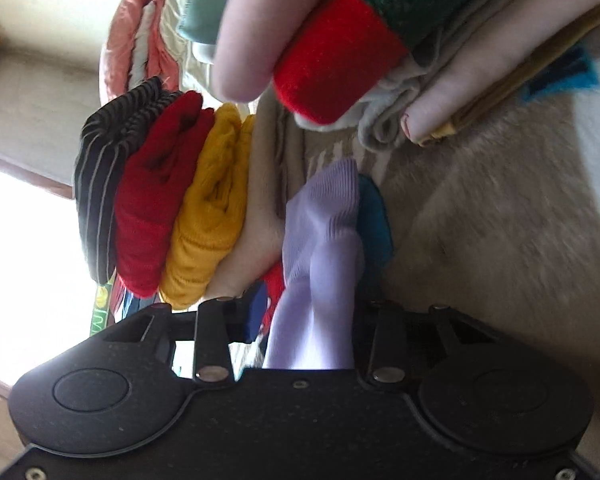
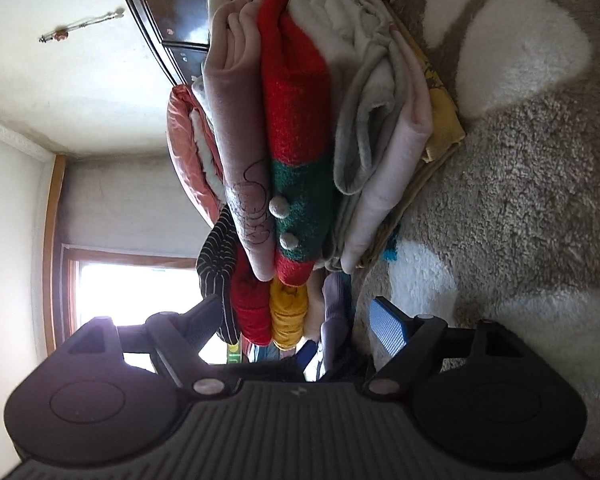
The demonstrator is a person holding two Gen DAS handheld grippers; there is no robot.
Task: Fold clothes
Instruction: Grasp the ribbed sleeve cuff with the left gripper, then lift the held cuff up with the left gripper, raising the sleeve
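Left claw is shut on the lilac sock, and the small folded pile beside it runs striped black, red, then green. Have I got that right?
Not quite. The third piece in the small folded pile is mustard yellow, not green; the left wrist view shows it next to the red one and the striped black one. The rest stands: the left claw is shut on the lilac sock.

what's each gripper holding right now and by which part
The left gripper is shut on the lilac garment, gripping its narrow lower end. The right gripper is open, holding nothing.
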